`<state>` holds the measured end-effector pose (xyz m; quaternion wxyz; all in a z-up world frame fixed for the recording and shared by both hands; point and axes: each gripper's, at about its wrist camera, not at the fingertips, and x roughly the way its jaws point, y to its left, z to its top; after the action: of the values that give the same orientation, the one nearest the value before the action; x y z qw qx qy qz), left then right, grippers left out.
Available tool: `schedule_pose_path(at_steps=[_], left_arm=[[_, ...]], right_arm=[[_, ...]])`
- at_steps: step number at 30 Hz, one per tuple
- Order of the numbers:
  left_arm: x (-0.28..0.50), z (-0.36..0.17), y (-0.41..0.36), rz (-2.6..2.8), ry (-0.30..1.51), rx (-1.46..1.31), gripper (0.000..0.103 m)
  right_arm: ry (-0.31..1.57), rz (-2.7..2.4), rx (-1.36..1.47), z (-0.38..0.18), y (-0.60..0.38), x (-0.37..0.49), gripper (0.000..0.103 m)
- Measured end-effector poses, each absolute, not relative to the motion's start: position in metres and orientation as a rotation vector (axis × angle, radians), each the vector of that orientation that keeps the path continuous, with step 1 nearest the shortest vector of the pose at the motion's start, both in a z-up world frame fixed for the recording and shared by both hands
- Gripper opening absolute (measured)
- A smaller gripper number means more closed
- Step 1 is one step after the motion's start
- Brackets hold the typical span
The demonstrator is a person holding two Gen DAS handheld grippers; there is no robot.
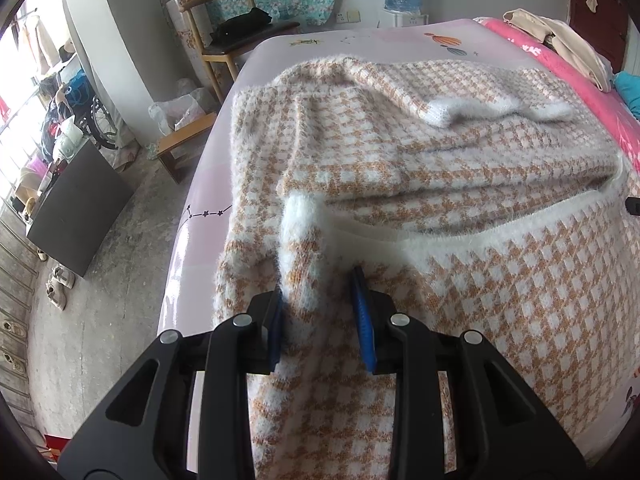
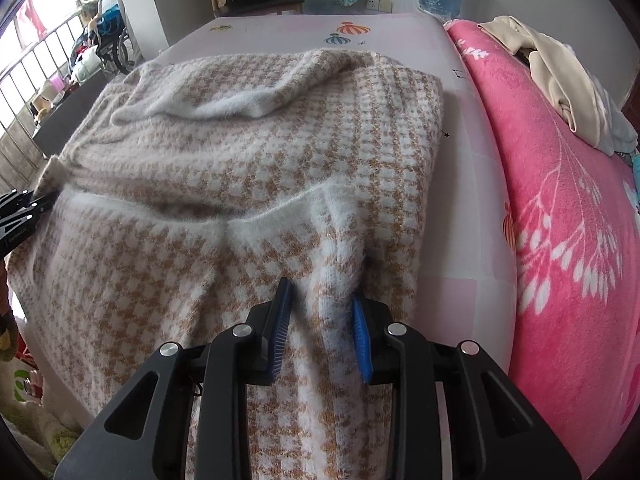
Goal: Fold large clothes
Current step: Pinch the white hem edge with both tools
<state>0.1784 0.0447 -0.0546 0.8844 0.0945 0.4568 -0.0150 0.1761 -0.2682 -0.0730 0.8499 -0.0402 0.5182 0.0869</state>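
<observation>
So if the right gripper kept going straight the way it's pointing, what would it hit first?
The right gripper would push straight into the houndstooth sweater: a fuzzy fold of its white hem already sits between the fingers. Below that is probably the bed sheet, though depth is hard to judge.

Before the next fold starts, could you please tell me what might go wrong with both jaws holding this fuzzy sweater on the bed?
1. The left gripper and right gripper each pinch only a bunched ridge of the sweater; the fluffy knit could slip out.
2. The sleeve lies loosely on top and may slide off when lifted.
3. The sweater reaches the bed edge and could drag off.
</observation>
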Motion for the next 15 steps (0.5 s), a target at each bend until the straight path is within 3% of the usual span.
schedule_pose_path(at_steps=[11, 15], left_arm=[[0.1781, -0.0545, 0.0425, -0.024, 0.950, 0.203, 0.029], [0.1781, -0.0543, 0.0431, -0.024, 0.949, 0.203, 0.029]], right_arm=[[1.079, 0.168, -0.122, -0.0717, -0.2623, 0.1737, 0.028], [1.065, 0.152, -0.134, -0.0689, -0.2606, 0.1700, 0.019]])
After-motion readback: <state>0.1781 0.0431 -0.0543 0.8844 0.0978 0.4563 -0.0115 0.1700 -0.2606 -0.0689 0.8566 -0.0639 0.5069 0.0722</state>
